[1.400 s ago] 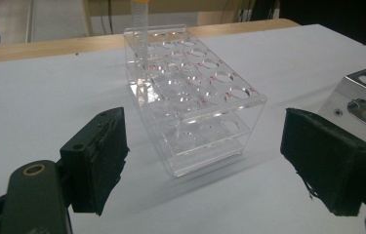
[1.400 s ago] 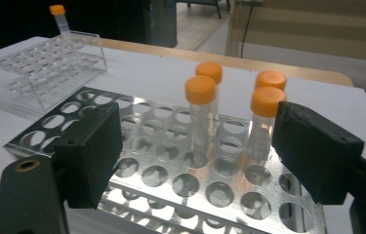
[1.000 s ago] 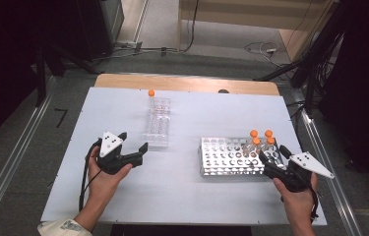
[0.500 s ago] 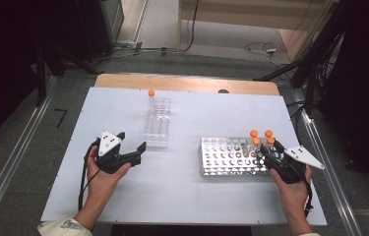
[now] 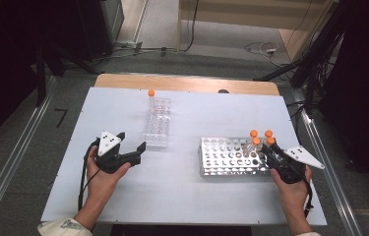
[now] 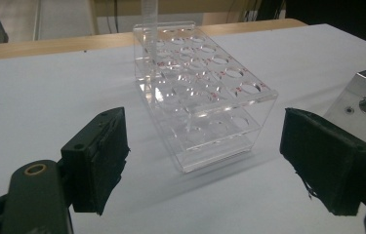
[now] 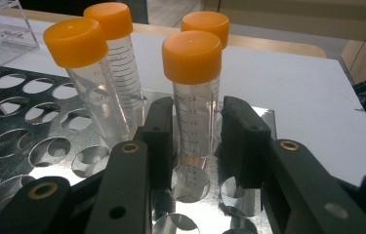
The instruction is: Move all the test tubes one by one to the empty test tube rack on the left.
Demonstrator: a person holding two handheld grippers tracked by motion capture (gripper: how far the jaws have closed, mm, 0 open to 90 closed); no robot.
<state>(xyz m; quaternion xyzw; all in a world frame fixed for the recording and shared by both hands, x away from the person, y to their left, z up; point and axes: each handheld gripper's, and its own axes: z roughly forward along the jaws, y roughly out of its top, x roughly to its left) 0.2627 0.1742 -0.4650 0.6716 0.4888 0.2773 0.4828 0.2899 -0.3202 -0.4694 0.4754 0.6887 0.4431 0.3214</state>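
Right jaws closing on the nearest orange-capped tube in the metal rack

Nearest me, my right gripper [image 7: 197, 134] has just been closing – its jaws now stand narrow around the orange-capped tube [image 7: 193, 92], which sits upright in a near-corner hole of the metal rack [image 5: 221, 157] on the desk [image 5: 182, 191]; the pads look to be at its clear wall, though I cannot tell whether both press yet. My left gripper [image 6: 202, 163] hovers with jaws wide and empty, facing the clear acrylic rack [image 6: 205, 92] farther up the desk, with one tube [image 5: 151, 94] at its far end. I judge the risk lies in the lift: three neighbouring tubes [image 7: 85, 63] crowd close – one leans – so a tilted pull could knock them, or drag the rack if the tube binds in its hole.
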